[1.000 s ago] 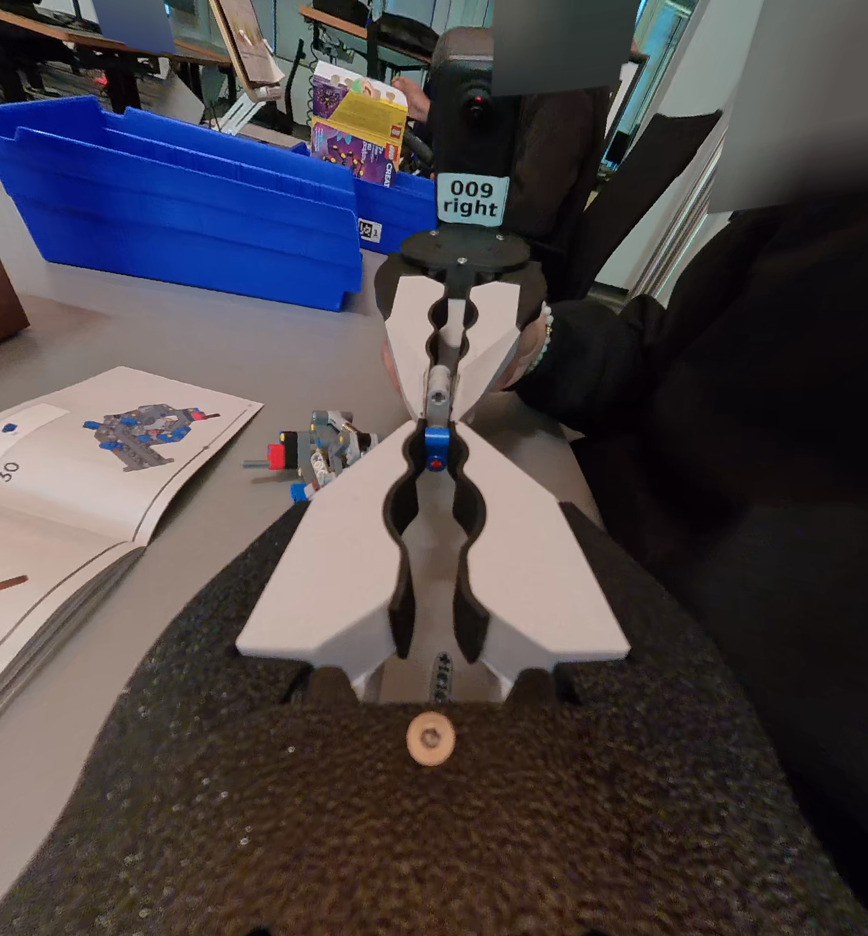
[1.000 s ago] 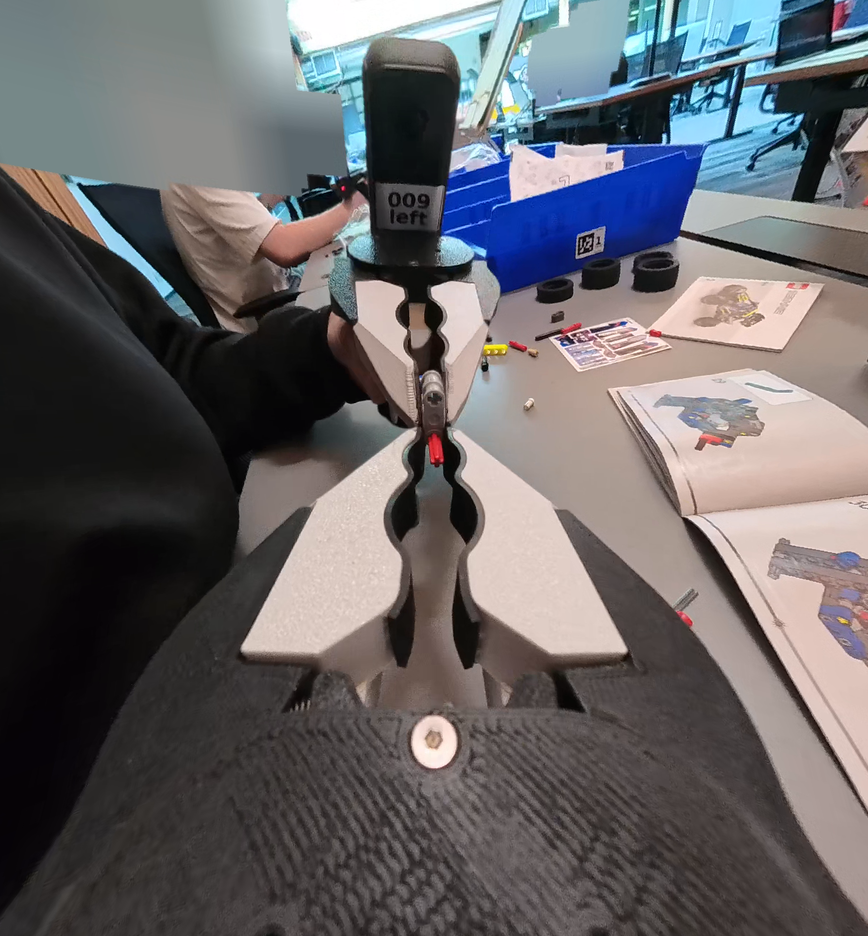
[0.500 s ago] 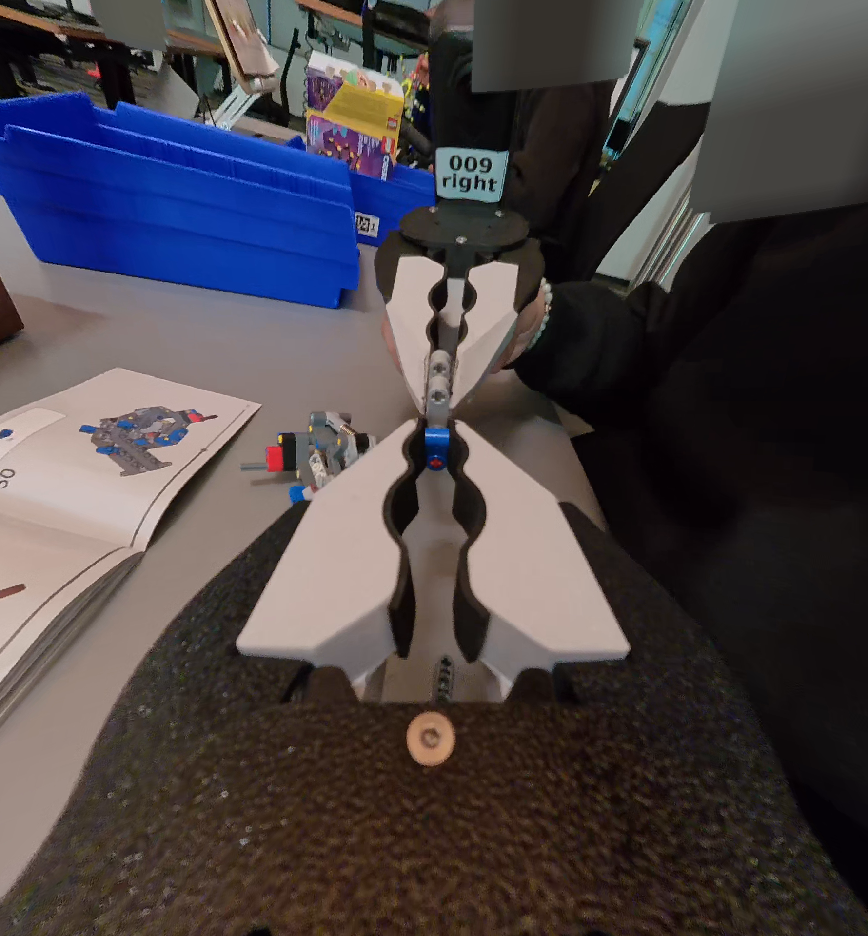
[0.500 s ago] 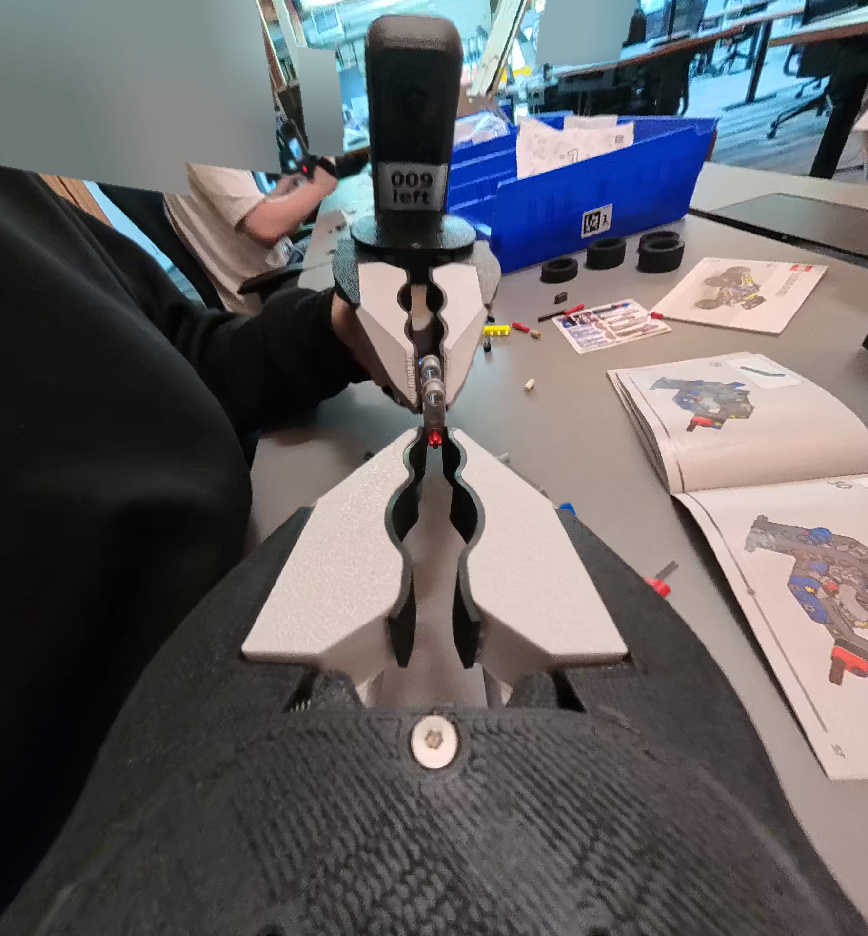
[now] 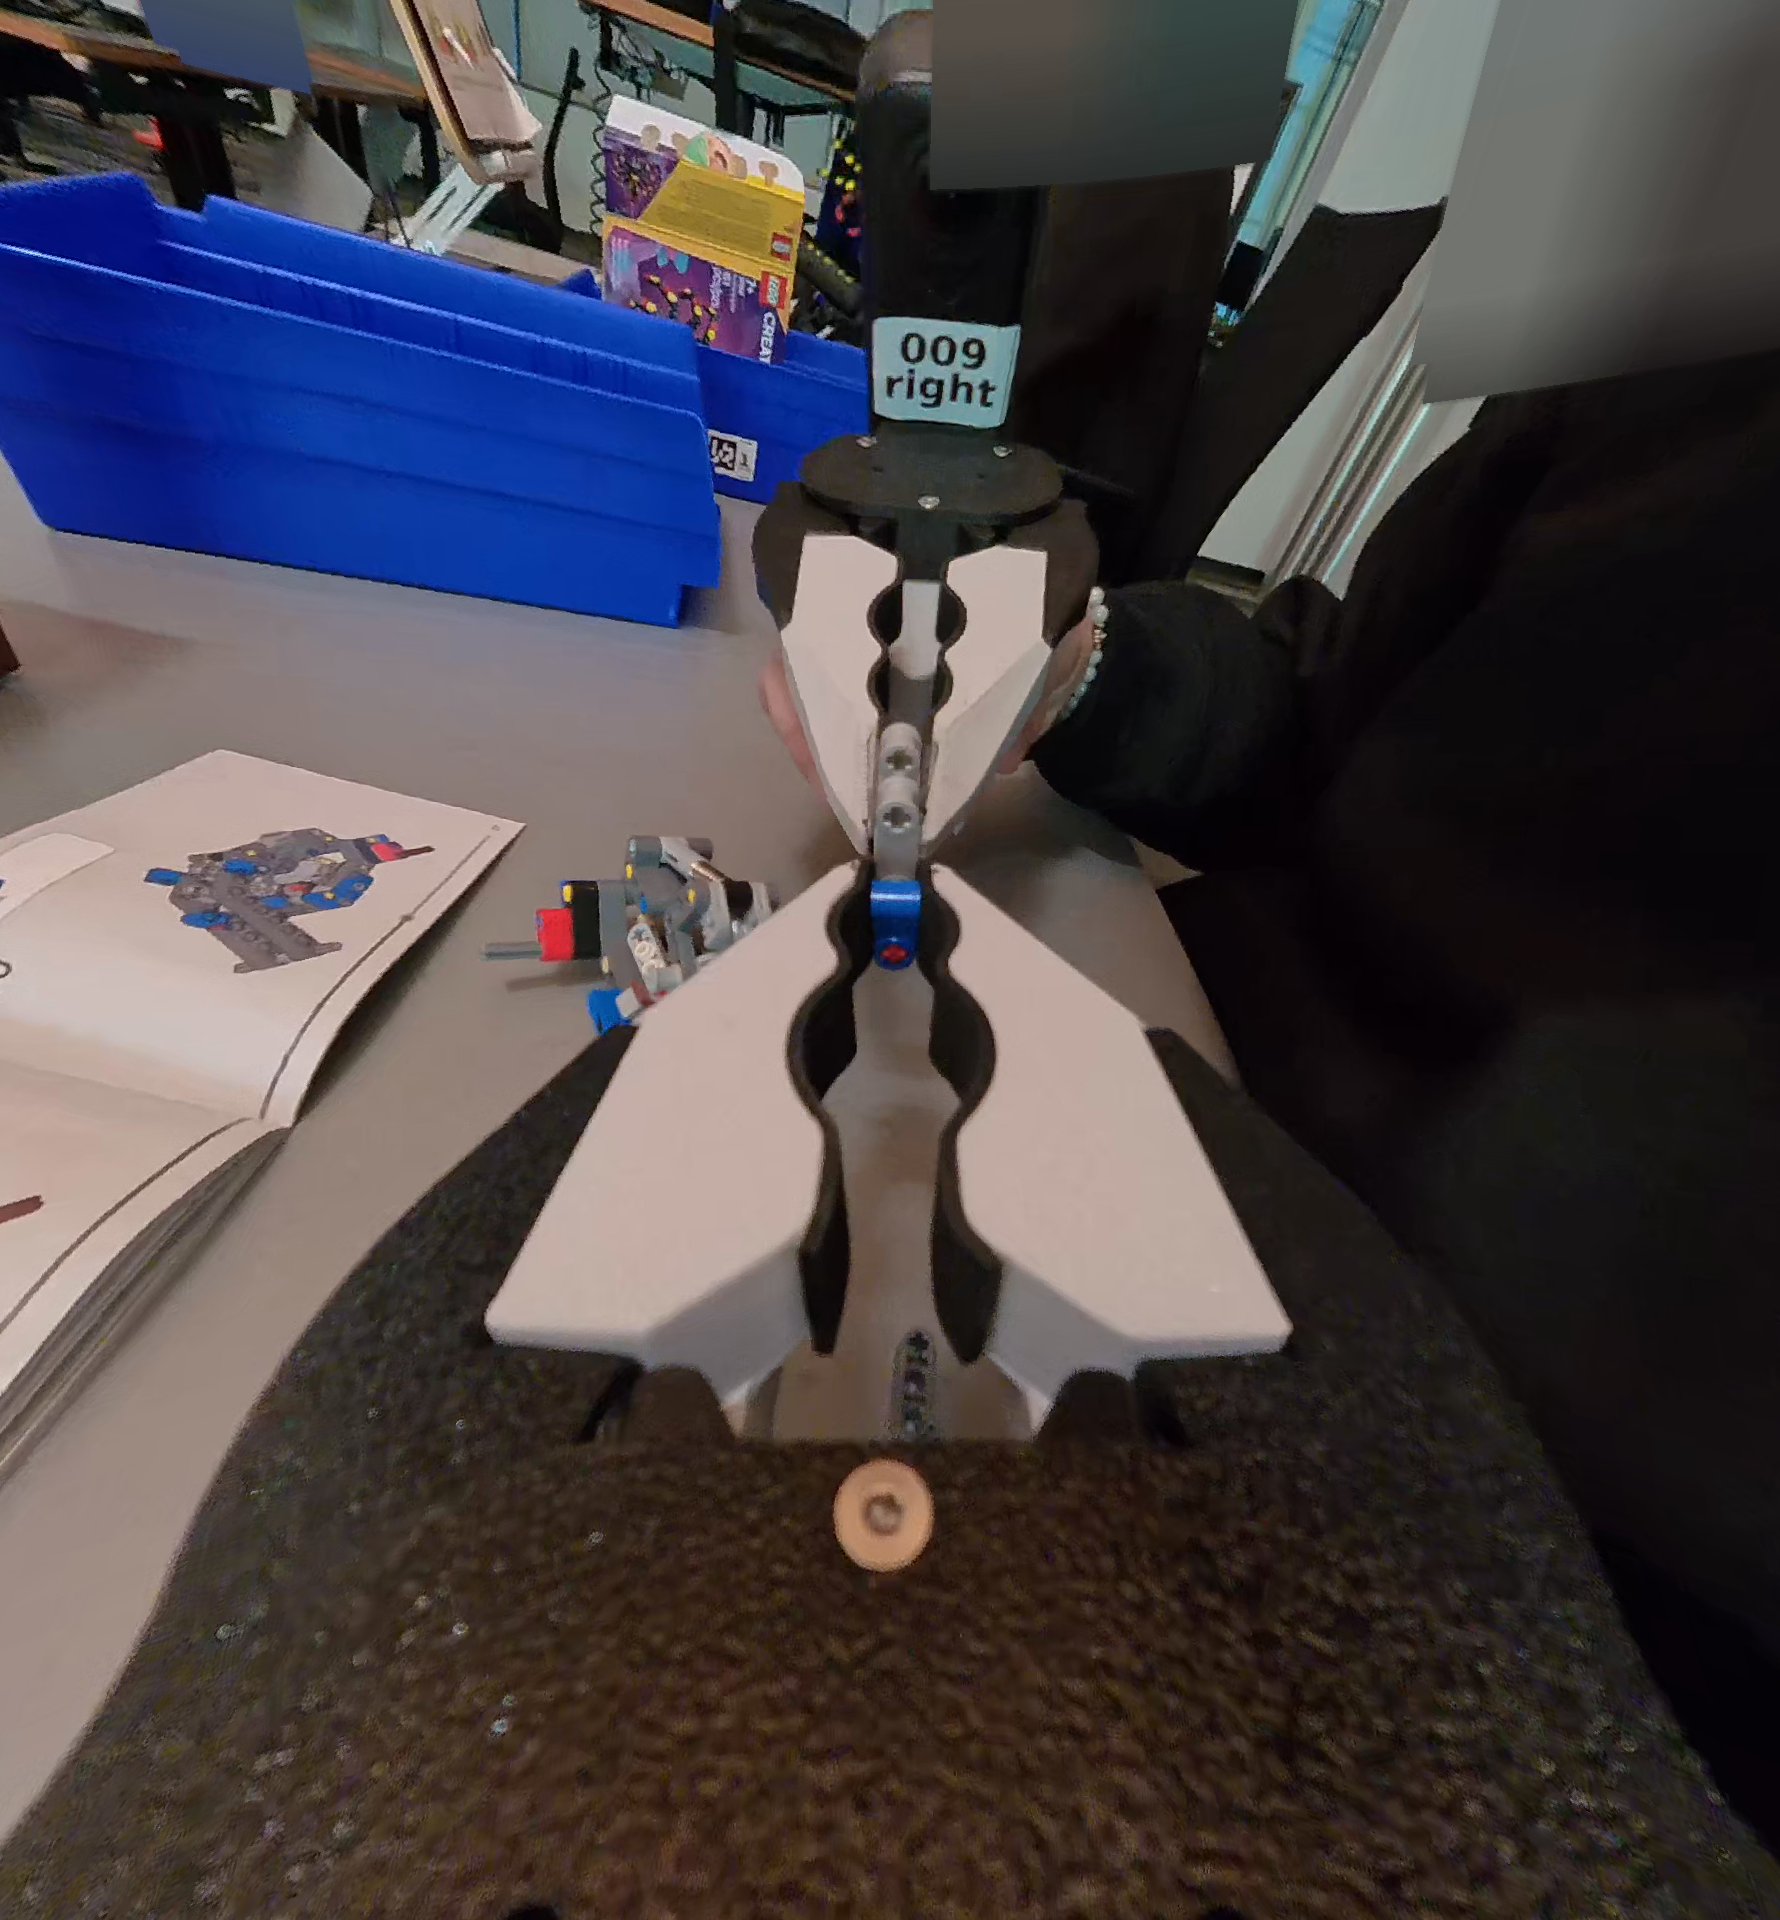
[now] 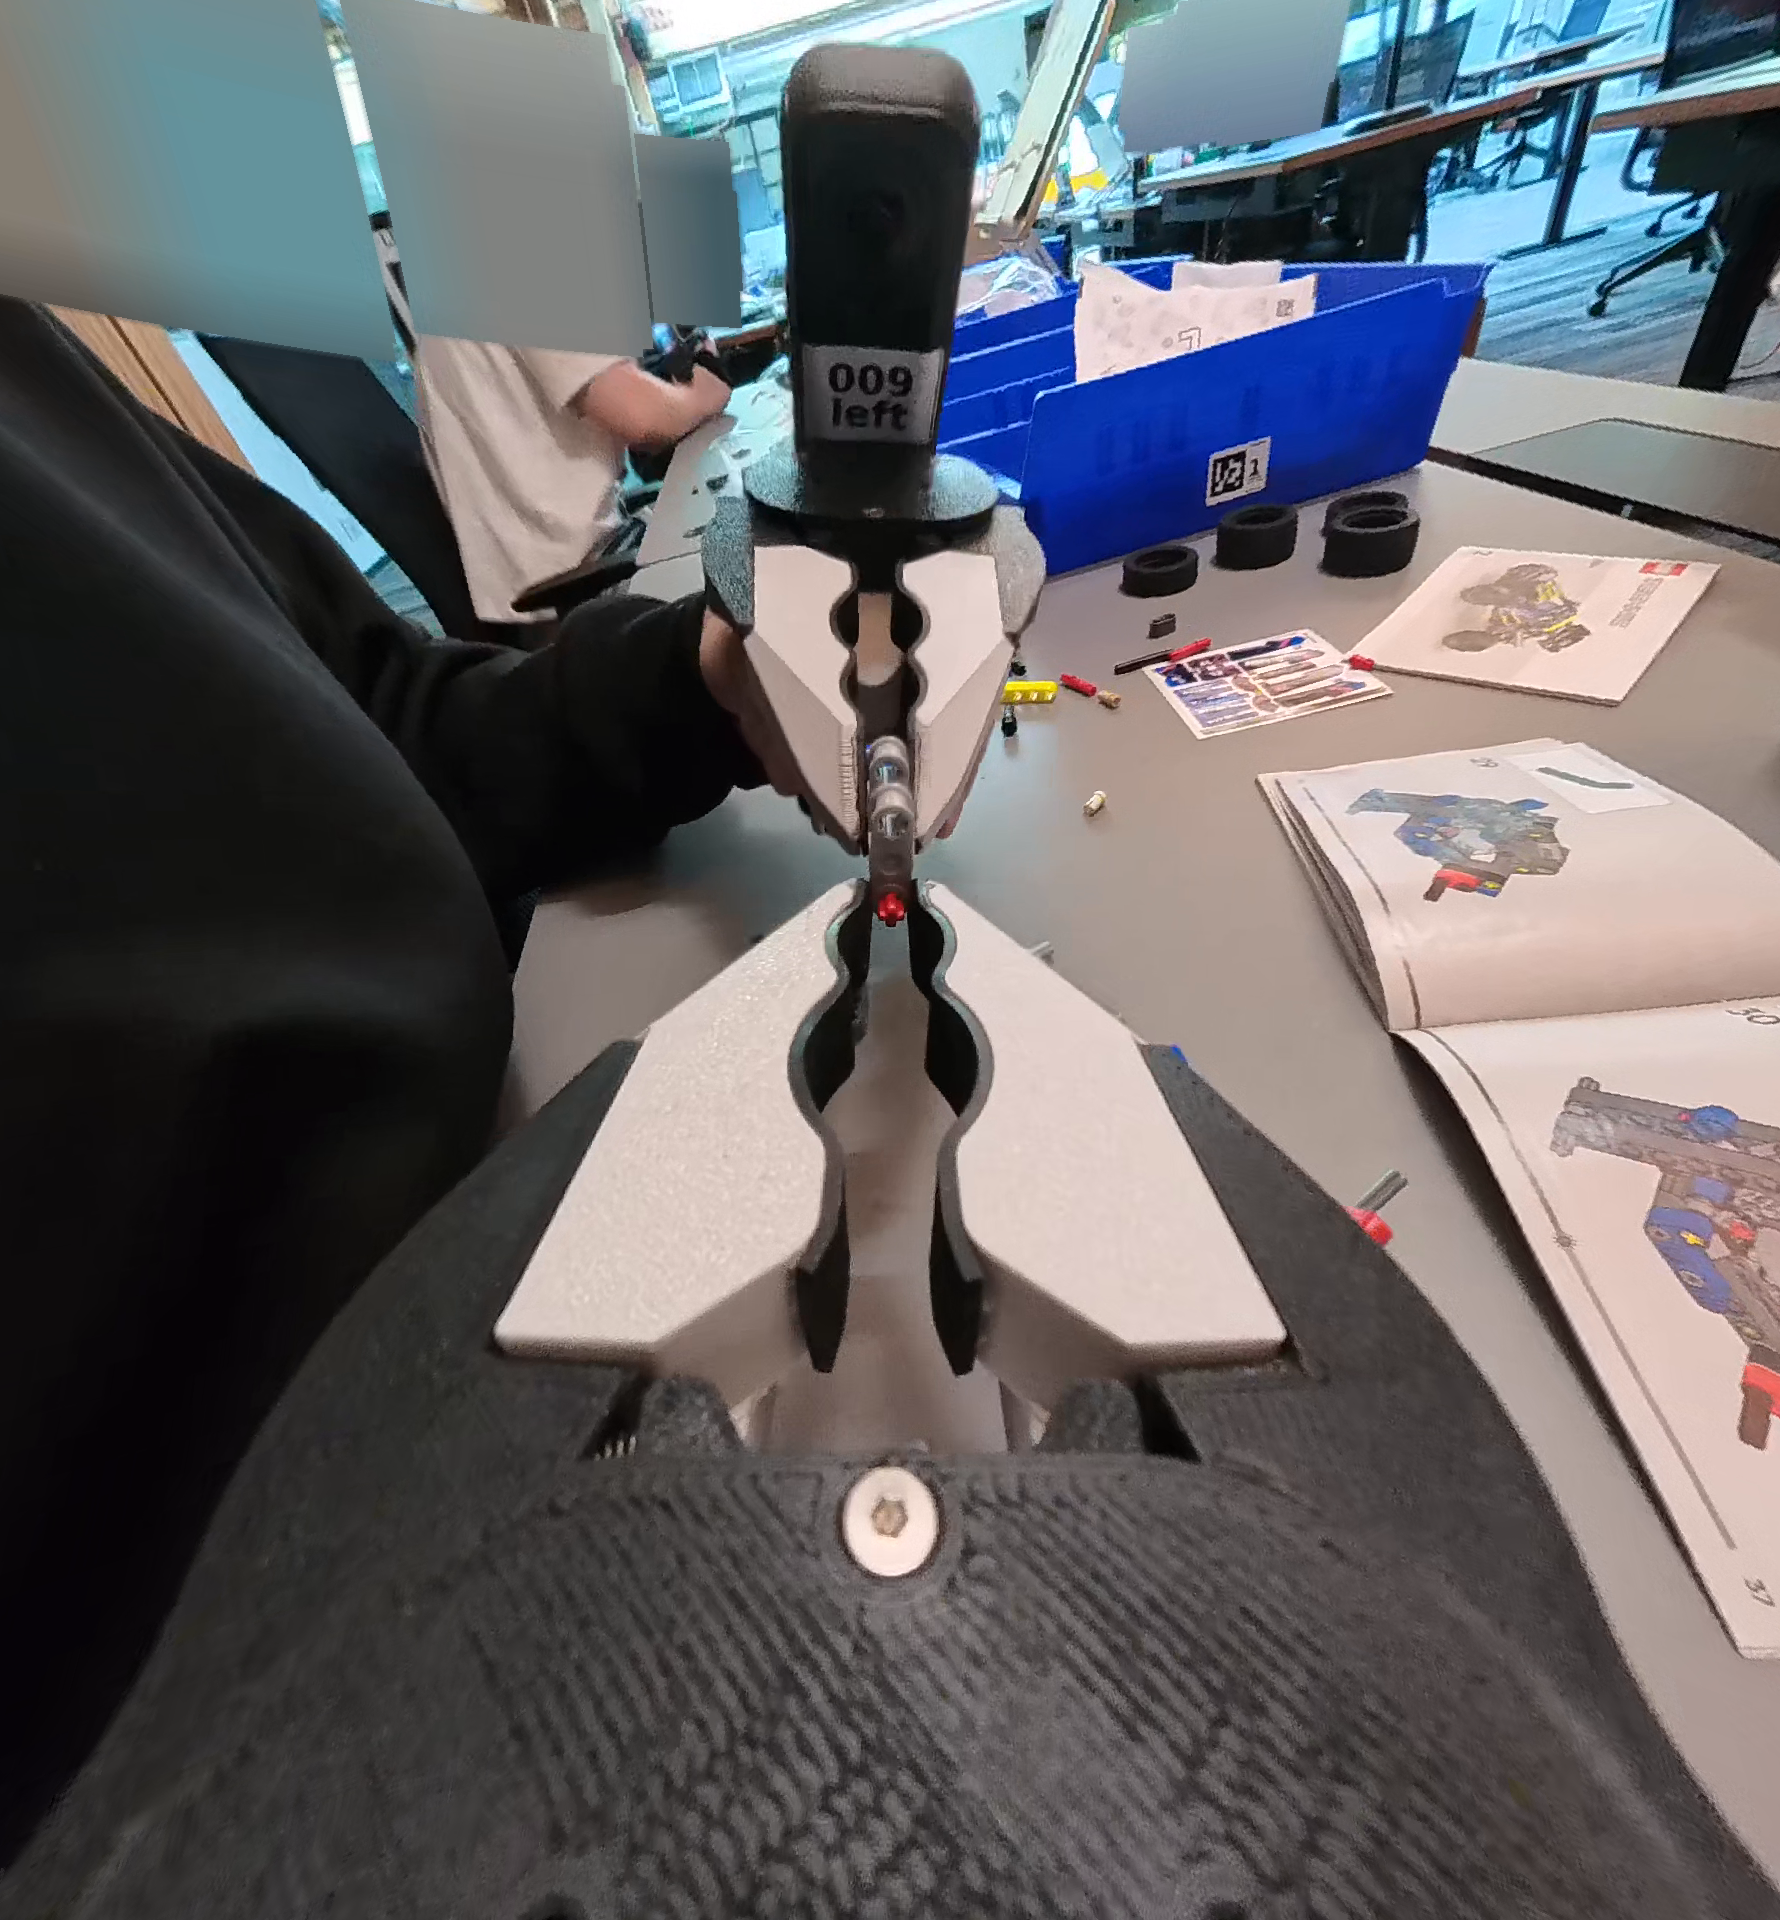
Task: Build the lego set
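My left tongs (image 5: 894,920) grip a blue connector (image 5: 894,912). My right tongs (image 6: 891,902) grip a grey beam (image 6: 888,821). Half-built model (image 5: 647,925) on tabletop (image 5: 429,707).

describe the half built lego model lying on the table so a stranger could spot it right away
Start at the open instruction booklet on the grey table, in front of the blue bins. Just beyond its page edge, beside the left gripper, lies the half-built model. It is the only assembled grey cluster there, with a red block and axle at one end.

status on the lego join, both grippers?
Left gripper shut on blue connector. Right gripper shut on grey beam, tips meeting mid-air. Partial build on table, clear of the work.
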The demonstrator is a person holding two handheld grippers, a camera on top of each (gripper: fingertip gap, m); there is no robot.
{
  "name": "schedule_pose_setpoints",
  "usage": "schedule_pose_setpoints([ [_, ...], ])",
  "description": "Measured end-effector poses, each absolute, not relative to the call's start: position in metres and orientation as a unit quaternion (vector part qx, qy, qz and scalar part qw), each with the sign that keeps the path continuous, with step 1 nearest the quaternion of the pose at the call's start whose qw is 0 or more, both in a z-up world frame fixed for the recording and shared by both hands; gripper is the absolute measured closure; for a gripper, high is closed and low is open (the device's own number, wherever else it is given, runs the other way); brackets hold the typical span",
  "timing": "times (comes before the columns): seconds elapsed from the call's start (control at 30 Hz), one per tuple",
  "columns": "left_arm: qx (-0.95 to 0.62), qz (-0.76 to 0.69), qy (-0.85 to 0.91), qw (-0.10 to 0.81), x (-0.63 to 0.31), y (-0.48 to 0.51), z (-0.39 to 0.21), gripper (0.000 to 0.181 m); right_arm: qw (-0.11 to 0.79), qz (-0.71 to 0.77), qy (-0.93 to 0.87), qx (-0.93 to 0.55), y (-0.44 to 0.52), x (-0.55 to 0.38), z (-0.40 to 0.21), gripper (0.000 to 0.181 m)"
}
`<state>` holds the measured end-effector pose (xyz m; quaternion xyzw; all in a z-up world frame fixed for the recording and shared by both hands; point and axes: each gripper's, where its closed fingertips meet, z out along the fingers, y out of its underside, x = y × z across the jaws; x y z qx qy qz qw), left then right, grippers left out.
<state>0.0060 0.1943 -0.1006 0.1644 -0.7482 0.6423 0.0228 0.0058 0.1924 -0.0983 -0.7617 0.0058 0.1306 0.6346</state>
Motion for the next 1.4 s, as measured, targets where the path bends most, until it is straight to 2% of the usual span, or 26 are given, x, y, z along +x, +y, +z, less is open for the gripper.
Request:
schedule_pose_setpoints([
  [0.37,0.150,0.606,-0.781,-0.004,0.007,0.194,-0.116,0.176,0.607,0.105,-0.010,-0.787,0.191,0.007,-0.113,0.176],
  [1.07,0.157,0.620,-0.768,0.014,0.006,0.189,-0.120,0.176,0.628,0.119,-0.001,-0.769,0.189,0.006,-0.114,0.176],
  [1.23,0.148,0.597,-0.788,0.004,0.001,0.188,-0.132,0.176,0.609,0.106,-0.011,-0.786,0.188,0.002,-0.127,0.176],
  [1.27,0.146,0.580,-0.801,-0.007,0.000,0.189,-0.137,0.175,0.603,0.096,-0.018,-0.792,0.187,0.001,-0.129,0.176],
  [1.33,0.142,0.534,-0.832,-0.053,0.005,0.194,-0.149,0.150,0.583,0.065,-0.037,-0.809,0.186,0.001,-0.135,0.176],
  [1.4,0.120,0.500,-0.854,-0.078,0.002,0.195,-0.156,0.158,0.565,0.032,-0.052,-0.823,0.186,0.002,-0.138,0.176],
])
